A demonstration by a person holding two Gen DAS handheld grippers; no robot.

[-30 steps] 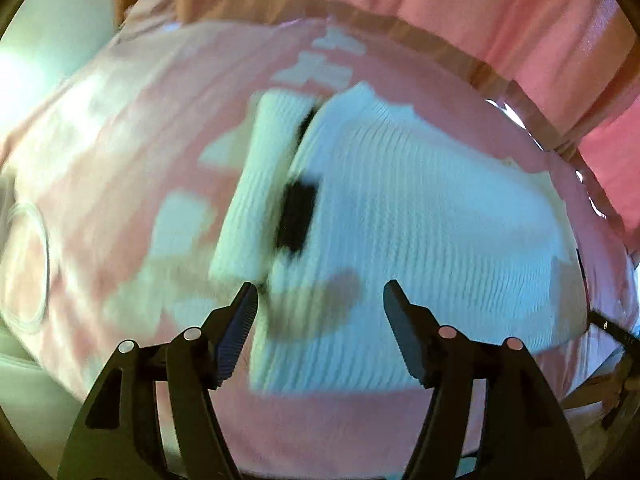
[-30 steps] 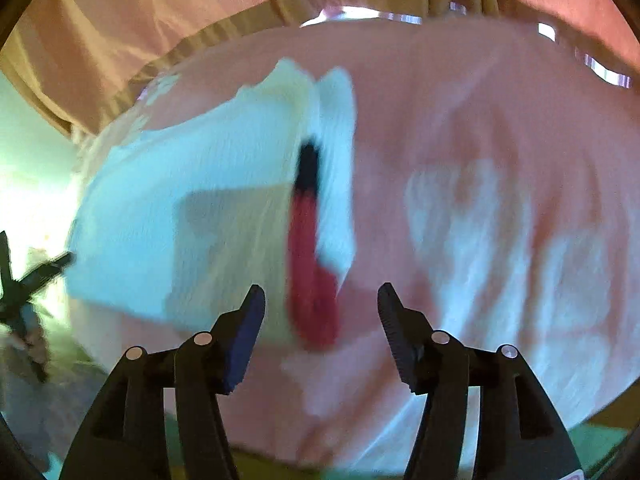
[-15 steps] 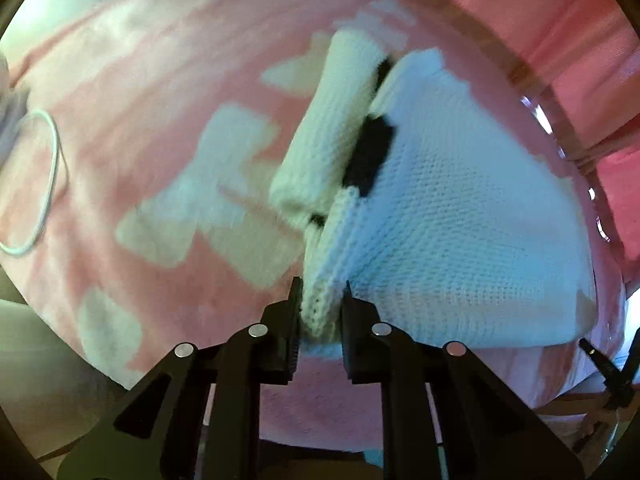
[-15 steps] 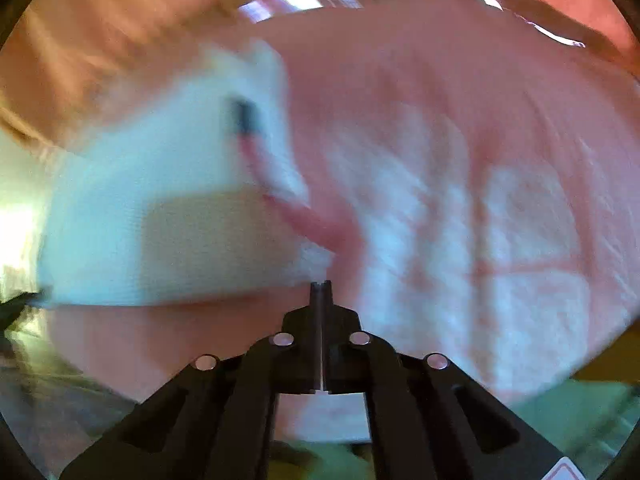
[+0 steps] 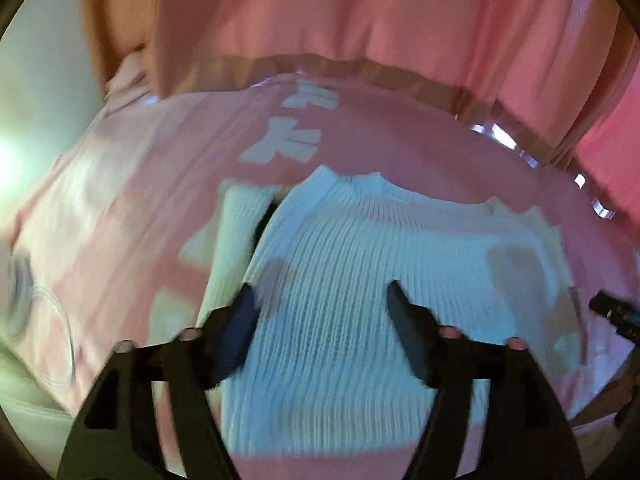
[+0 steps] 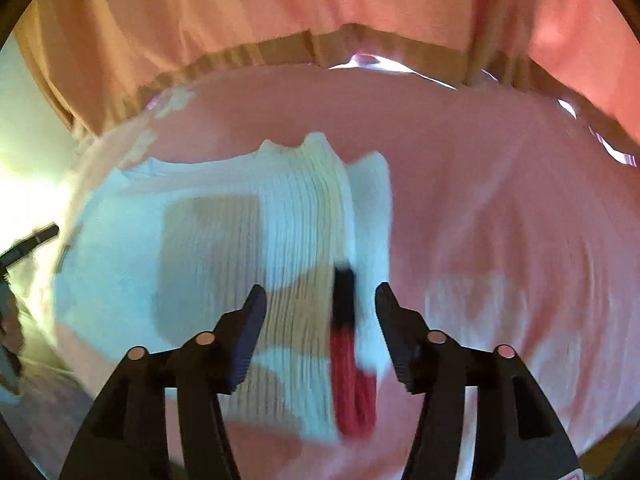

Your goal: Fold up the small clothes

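Note:
A white ribbed knit garment (image 5: 360, 280) lies flat on a pink cloth with pale patches (image 5: 140, 200); a folded sleeve lies along its left side. My left gripper (image 5: 320, 304) hovers above the garment, jaws opening, with nothing between them. In the right wrist view the same white garment (image 6: 224, 240) shows a black and red stripe (image 6: 348, 344) near its right edge. My right gripper (image 6: 318, 308) hangs above that edge, jaws opening and holding nothing. Both views are blurred by motion.
A pink curtain (image 5: 360, 12) hangs behind the surface, its brown hem (image 6: 248, 56) along the far edge. A pale cord loop (image 5: 52, 320) lies on the cloth at the left. The other gripper's dark tip (image 5: 616, 316) shows at the right edge.
Both grippers shut down at the garment's near edge half a second ago, the left on that edge, then let go, opened and rose above the cloth. The garment lies flat again.

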